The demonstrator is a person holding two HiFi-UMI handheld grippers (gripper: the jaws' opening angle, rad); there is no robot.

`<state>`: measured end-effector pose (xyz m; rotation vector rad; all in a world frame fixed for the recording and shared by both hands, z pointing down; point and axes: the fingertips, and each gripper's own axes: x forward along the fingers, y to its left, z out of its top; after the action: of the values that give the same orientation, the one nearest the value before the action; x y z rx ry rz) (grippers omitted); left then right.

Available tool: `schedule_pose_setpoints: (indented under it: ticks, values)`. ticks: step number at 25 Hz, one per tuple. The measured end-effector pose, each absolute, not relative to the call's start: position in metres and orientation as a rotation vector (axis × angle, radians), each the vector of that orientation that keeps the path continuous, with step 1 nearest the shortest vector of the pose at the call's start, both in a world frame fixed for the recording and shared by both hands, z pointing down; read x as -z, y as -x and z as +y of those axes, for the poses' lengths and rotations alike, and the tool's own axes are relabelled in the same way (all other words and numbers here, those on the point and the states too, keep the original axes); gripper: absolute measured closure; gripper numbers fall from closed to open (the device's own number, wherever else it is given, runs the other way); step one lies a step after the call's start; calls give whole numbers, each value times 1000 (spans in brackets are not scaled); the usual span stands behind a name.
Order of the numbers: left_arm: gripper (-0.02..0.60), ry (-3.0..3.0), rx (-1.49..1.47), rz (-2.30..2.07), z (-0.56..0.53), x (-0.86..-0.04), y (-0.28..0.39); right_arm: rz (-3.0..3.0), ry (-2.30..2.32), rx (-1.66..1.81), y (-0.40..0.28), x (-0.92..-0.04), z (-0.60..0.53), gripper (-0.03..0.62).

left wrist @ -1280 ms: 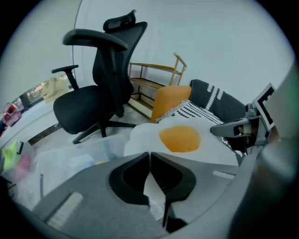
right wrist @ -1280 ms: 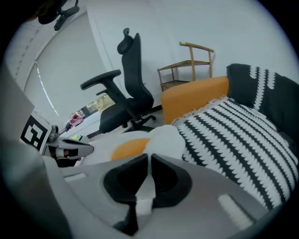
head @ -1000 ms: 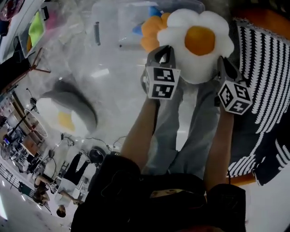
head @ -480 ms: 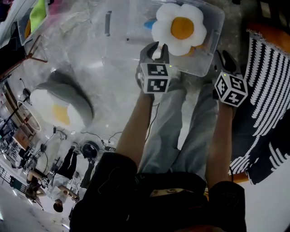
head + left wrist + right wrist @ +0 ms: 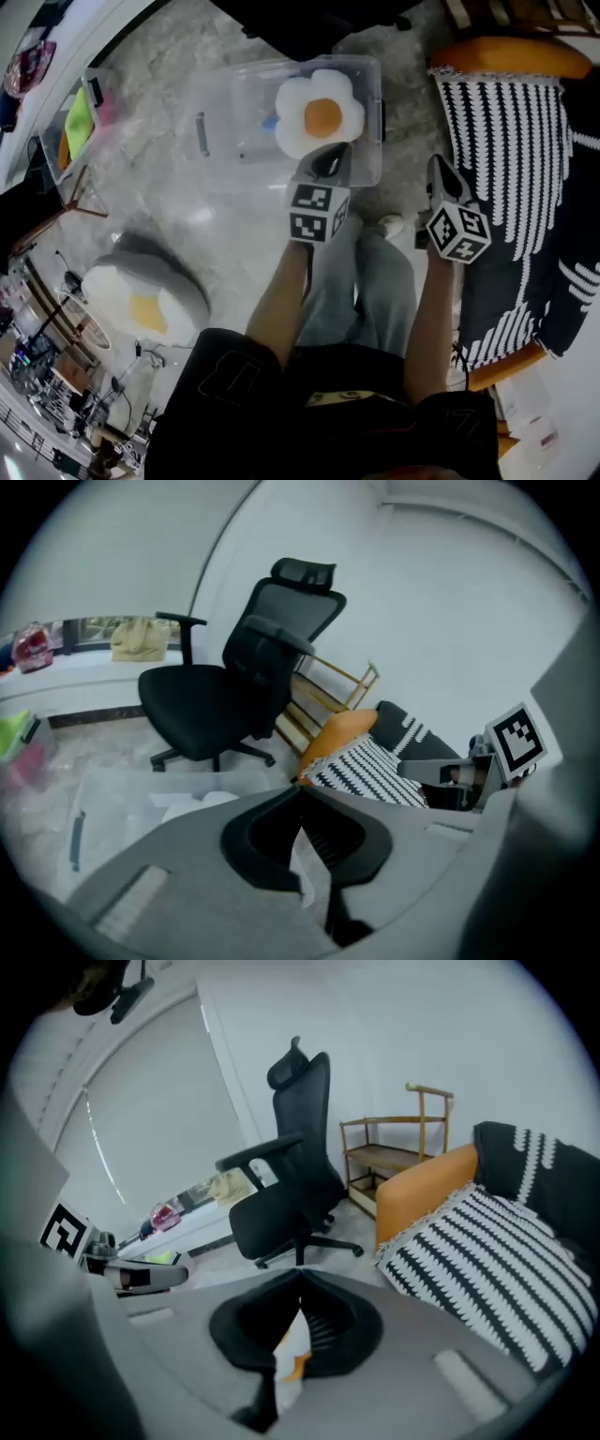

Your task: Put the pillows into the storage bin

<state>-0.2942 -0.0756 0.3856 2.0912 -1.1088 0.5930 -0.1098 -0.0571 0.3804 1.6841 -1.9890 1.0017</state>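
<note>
A flower pillow (image 5: 319, 114), white petals round an orange middle, lies inside the clear storage bin (image 5: 234, 141). My left gripper (image 5: 330, 157) hovers at the bin's near edge, just short of the pillow, jaws shut and empty. My right gripper (image 5: 437, 171) is right of the bin, also shut with nothing in it. A second pillow (image 5: 141, 298), white with a yellow middle and a grey back, lies on the floor at the left. In the left gripper view the shut jaw tips (image 5: 300, 789) point over the bin (image 5: 141, 794); the right gripper view shows its tips (image 5: 300, 1283) closed.
A black-and-white striped cushion (image 5: 506, 187) lies on an orange seat (image 5: 511, 56) at the right. A black office chair (image 5: 234, 686) and a wooden rack (image 5: 394, 1147) stand beyond the bin. A small blue item (image 5: 270, 122) lies in the bin beside the flower pillow.
The flower pillow, pressed between both grippers a second ago, has dropped into the bin. Both grippers let go, drew back toward me and closed.
</note>
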Motion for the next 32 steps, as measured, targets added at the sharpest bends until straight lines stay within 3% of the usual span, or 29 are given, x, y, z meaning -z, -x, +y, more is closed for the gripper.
schedule_pose_setpoints:
  ticks: [10,19,32]
  values:
    - [571,-2442,-531,-900,-70,-243,102,-1813,-2231,-980,-74,-259,46,591]
    - [571,-2674,-439,-800,-14,-120,-41,-1555,-2586,-675,-237,-132,166,591]
    - [571,-2981,-195,-663,64,29,-179,-1372,-2829,-309,-341,21,301,591]
